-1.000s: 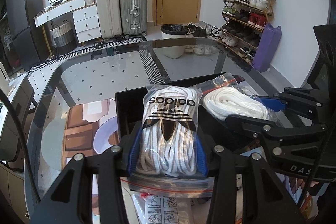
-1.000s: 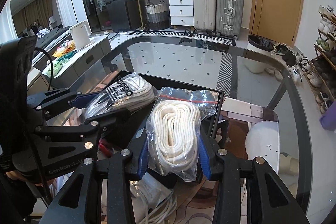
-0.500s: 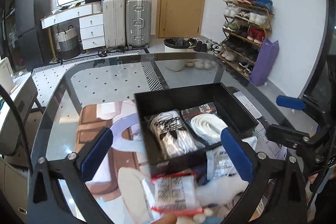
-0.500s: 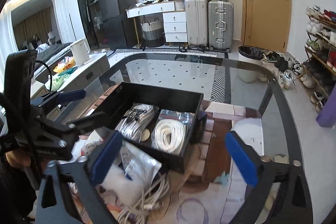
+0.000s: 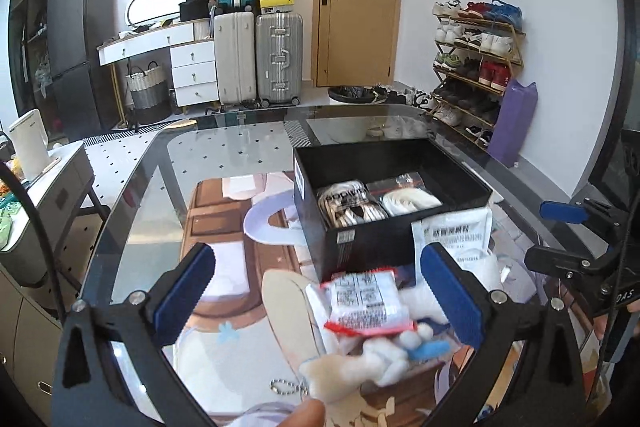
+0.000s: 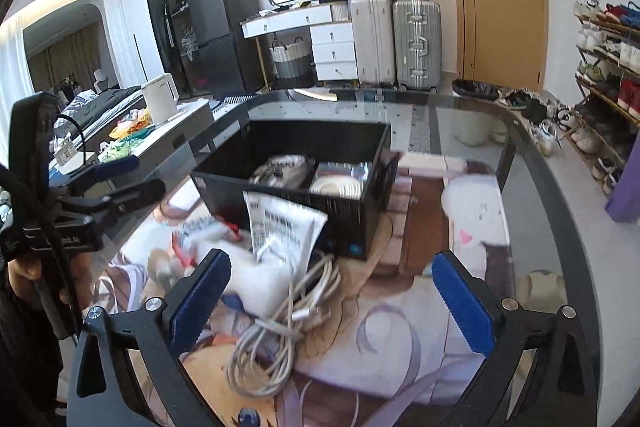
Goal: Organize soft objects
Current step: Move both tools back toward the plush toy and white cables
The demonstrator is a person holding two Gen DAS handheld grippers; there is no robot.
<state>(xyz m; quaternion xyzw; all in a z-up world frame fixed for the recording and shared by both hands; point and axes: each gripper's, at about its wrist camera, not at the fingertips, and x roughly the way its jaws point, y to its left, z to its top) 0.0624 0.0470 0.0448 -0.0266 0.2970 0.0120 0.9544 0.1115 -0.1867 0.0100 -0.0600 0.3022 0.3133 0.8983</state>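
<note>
Both tongs are spread wide with nothing pinched. The left tongs (image 5: 316, 291) tilt down toward the counter (image 5: 224, 163), blue pads far apart, and between them low in the frame sits a small packet with red edges (image 5: 366, 301) on top of a fuzzy white plush thing (image 5: 372, 359). The right tongs (image 6: 328, 291) tilt down the same way, hovering over a loose coil of white cable (image 6: 276, 327) and a white printed pouch (image 6: 280, 223) leaning on the box.

The black box (image 5: 384, 247) sits just past all that, mid-frame. Inside it, side by side, are the bagged adidas laces (image 5: 348, 205) on the left and the bagged white rope (image 5: 408, 201) on the right, both lying flat below the rim. The back half of the box looks free.

Beyond the box the glass top is bare out to its rounded far edge. A hand (image 6: 24, 267) grips the left tool's handle at the left edge of the right view.
</note>
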